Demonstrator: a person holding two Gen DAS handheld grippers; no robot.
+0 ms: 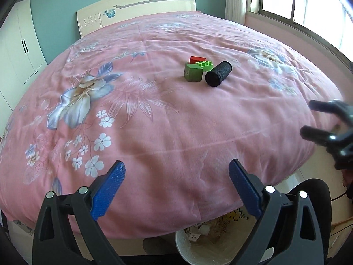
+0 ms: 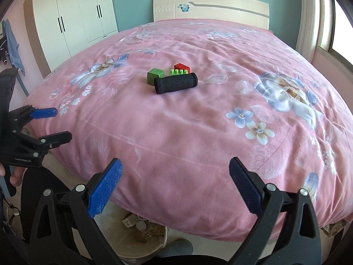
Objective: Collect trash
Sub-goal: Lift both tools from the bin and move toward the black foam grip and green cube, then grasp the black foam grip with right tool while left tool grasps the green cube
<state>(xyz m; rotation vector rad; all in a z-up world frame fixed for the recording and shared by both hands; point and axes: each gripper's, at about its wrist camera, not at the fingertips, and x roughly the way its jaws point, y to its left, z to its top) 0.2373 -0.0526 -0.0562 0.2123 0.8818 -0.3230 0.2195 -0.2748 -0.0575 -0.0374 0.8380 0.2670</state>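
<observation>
green cube (image 2: 155, 76) touches black foam roller (image 2: 175, 85), shielding studded brick (image 2: 179, 72)

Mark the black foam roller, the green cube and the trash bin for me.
black foam roller (image 2: 175, 82): right wrist view, middle of its long side.
green cube (image 1: 193, 72): left wrist view, front face.
trash bin (image 1: 179, 240): left wrist view, white rim on the left side, below the bed edge.

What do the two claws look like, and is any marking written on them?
Both claws are alike. The left claw has black plastic arms with triangular cut-outs, silver pivot pins, and flat blue textured pads. The right claw looks the same. In the right wrist view, the left claw's black body carries small white lettering, seemingly "GenRobot.AI".
</observation>
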